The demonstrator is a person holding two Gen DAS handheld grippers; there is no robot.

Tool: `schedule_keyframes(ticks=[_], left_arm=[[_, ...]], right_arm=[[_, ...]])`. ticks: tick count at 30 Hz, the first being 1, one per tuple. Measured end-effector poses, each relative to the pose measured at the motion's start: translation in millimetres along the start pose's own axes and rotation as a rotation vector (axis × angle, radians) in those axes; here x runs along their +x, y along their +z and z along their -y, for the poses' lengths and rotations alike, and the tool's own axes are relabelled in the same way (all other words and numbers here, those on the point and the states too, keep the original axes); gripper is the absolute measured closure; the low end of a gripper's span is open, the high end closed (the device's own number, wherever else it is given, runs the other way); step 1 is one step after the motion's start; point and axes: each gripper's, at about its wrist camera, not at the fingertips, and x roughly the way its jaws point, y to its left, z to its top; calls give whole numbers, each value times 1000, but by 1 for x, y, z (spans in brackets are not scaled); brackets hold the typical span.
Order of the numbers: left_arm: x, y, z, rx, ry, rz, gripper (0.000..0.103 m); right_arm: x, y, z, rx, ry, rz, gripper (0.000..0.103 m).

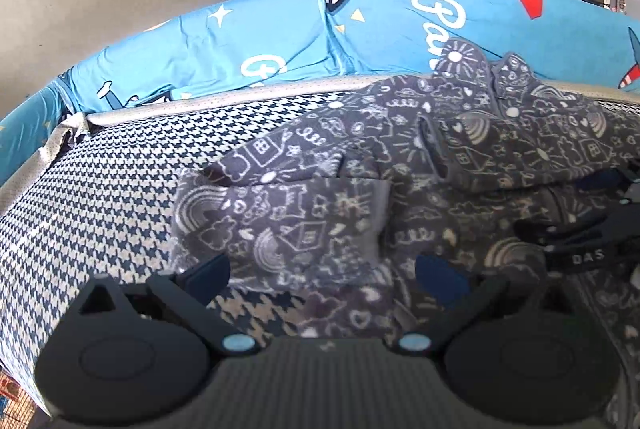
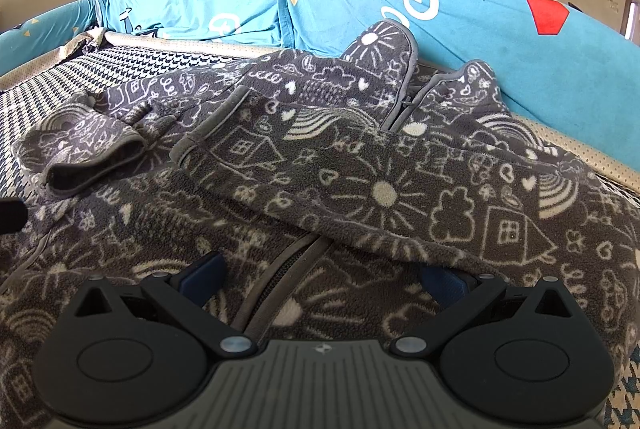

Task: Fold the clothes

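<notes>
The matte black plastic left gripper (image 1: pixel 322 279) has dark blue finger pads (image 1: pixel 206 275), pale round pivot screws and a ribbed grey base. The matching black right gripper (image 2: pixel 320 279) looks identical (white lettering "DAS" marks its side).

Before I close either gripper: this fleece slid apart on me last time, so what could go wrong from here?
1. Both sleeves are folded loosely over the fleece jacket; the left sleeve cuff gapes, so lifting could undo the folds.
2. The right gripper straddles the zipper with jaws open; it may pinch one layer only.
3. The left gripper is open at the hem over the houndstooth cover and might catch that too.
</notes>
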Motion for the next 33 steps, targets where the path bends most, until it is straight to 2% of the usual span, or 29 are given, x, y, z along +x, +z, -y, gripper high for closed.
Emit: schedule_keyframes(ticks=[6, 14, 18, 20, 23, 28, 33], left_arm=[[20, 16, -32, -72, 47, 4, 0], [31, 34, -55, -138, 67, 15, 0], [31, 37, -65, -164, 73, 25, 0], [32, 35, -70, -179, 69, 17, 0], [36, 30, -77, -200, 68, -9, 0], [40, 22, -85, -234, 70, -43, 0], [41, 18, -88, -249, 70, -59, 0]], right_arm=[[0, 2, 0, 3, 3, -19, 0], [-4, 7, 0, 22, 9, -57, 0], [-14, 15, -8, 40, -2, -43, 0], [-21, 20, -17, 28, 1, -12, 0], [-24, 21, -25, 74, -3, 8, 0], [-11, 20, -34, 145, 30, -63, 0], [1, 19, -48, 119, -57, -145, 0]])
